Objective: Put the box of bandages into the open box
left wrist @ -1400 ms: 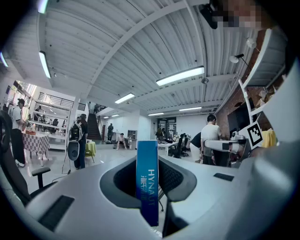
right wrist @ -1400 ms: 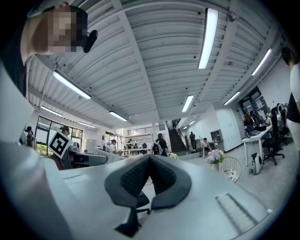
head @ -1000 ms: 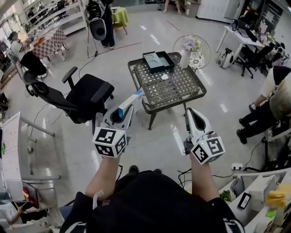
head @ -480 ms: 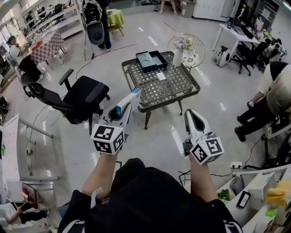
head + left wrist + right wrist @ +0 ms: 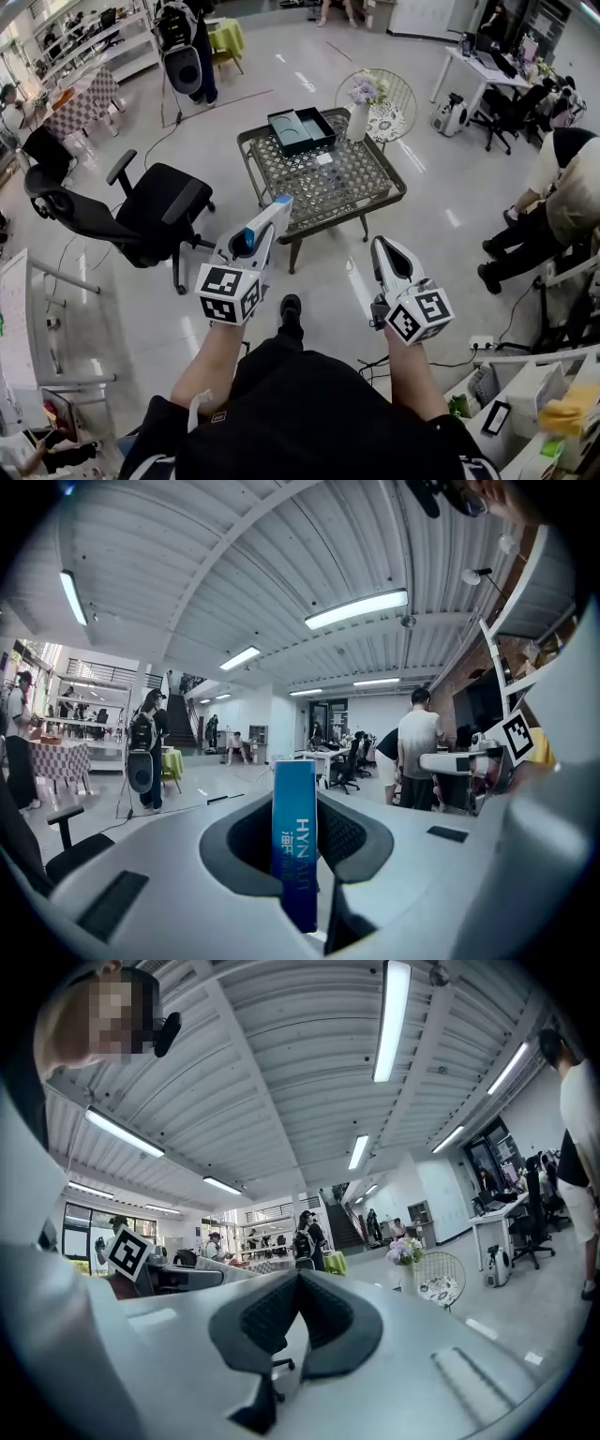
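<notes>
Left gripper [image 5: 261, 231], centre-left of frame, clamps box of bandages [image 5: 295, 841] upright between its pads. Right gripper [image 5: 383, 251] jaws together, empty. Open box [image 5: 301, 130] on table [image 5: 375, 190], upper centre, well apart.

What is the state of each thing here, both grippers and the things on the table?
left gripper: shut on box of bandages
box of bandages: held, not yet in open box
right gripper: shut, empty
open box: open, on the table
vase: upright, with flowers
</notes>
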Available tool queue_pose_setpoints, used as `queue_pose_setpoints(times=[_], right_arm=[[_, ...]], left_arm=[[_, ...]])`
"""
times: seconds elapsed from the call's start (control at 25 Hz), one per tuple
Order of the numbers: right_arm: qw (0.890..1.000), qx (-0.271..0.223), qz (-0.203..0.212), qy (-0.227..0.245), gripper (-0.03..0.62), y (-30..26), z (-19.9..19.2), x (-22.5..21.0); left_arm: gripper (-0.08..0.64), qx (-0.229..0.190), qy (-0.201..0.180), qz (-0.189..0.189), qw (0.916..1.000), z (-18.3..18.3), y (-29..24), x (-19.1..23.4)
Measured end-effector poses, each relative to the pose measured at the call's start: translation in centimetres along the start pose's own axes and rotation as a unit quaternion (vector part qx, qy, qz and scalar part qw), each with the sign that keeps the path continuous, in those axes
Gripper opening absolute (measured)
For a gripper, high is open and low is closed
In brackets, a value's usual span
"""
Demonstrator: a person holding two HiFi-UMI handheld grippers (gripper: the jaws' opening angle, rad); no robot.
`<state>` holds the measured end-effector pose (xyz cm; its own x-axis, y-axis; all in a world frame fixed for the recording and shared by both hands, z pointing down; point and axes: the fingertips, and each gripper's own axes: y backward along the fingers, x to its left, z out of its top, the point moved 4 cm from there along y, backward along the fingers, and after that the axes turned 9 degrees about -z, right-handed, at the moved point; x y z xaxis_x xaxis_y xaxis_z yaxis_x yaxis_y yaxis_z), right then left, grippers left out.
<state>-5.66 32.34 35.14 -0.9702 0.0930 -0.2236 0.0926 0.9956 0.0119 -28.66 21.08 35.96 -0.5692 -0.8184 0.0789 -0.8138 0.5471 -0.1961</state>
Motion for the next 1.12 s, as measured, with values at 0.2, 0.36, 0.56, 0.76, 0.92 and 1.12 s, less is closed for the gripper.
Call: queue_pose_setpoints(times=[0.2,0.36,0.56,0.76,0.92,1.12], right_arm=[[1.000,0.024,-0.009,0.003,0.008,-4.2,-0.8,-2.4],[0.999,0.039,-0.029,-0.008,0.008,-8.0,-1.3,-5.0],[0.998,0.044,-0.034,-0.008,0.008,-14.1,-0.9,-6.5],[0.998,0.053,-0.029,-0.015,0.008,-19.9,-1.2,-6.7],[0.998,0.057,-0.027,-0.015,0.008,-23.1,-1.5,-6.5],[0.997,0.072,-0.017,-0.013,0.008,-25.6,-1.8,-6.5]], left_arm=[[0.081,0.005,0.011,-0.008,0.9999,0.0,-4.8,3.4],[0.081,0.012,0.024,-0.018,0.9995,0.0,-9.1,6.7],[0.081,0.016,0.026,-0.035,0.9989,0.9,-13.7,11.1],[0.081,0.018,0.028,-0.041,0.9986,1.8,-17.2,15.5],[0.082,0.017,0.023,-0.045,0.9986,2.2,-18.6,17.8],[0.081,0.023,0.038,-0.040,0.9982,1.6,-19.7,19.3]])
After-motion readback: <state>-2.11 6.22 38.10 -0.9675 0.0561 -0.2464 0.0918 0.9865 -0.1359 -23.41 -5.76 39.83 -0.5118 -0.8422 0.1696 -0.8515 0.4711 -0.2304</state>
